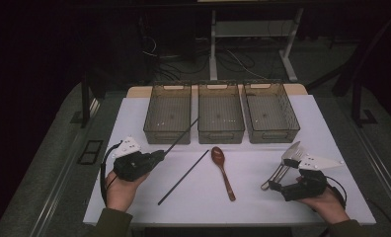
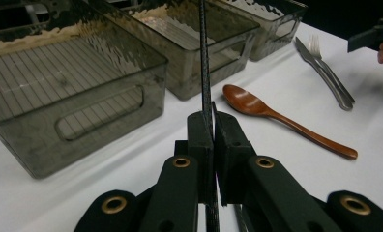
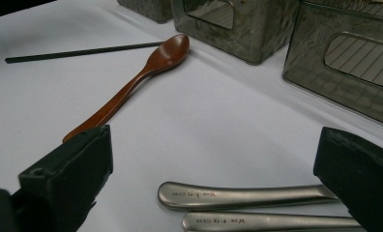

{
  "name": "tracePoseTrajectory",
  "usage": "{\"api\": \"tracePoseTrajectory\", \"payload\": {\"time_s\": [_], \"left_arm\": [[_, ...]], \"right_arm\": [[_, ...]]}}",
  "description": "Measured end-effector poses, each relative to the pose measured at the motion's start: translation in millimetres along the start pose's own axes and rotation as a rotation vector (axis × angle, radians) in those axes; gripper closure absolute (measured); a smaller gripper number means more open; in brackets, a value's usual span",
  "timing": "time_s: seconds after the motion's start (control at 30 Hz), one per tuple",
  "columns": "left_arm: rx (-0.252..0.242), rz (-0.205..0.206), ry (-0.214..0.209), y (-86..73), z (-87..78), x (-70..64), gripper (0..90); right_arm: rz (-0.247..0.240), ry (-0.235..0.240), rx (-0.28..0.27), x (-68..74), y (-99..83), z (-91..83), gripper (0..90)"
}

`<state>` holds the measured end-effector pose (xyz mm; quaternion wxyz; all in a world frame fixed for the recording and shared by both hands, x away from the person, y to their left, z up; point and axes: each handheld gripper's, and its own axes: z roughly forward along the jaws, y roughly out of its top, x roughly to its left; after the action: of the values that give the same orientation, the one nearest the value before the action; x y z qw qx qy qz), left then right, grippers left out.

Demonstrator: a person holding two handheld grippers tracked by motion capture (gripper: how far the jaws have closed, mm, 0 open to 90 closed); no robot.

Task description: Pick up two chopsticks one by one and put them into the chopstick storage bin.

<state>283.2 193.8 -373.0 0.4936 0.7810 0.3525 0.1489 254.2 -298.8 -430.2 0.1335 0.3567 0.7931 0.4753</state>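
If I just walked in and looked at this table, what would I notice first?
Probably the three see-through bins lined up at the far side of the white table. Next, the left claw pinching a thin black chopstick that points up toward the bins. Then the shiny brown wooden spoon in the middle, and the right claw wide open over two metal handles.

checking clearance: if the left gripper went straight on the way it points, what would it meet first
Probably the left bin: the left gripper, shut on a black chopstick, points towards its near corner, though depth is unclear and the middle bin is close by.
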Motion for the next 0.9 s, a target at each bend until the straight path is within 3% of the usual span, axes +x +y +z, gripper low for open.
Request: {"api": "tracePoseTrajectory", "payload": {"time_s": [0.5, 0.9], "left_arm": [[-0.030, 0.004, 0.021, 35.7, 23.1, 28.1, 85.2], [-0.031, 0.011, 0.069, 57.9, 43.4, 55.3, 85.2]], "right_arm": [[0.001, -0.001, 0.000, -0.2, -0.5, -0.5, 0.0], [0.003, -0.001, 0.001, 0.0, -0.8, -0.1, 0.0]]}}
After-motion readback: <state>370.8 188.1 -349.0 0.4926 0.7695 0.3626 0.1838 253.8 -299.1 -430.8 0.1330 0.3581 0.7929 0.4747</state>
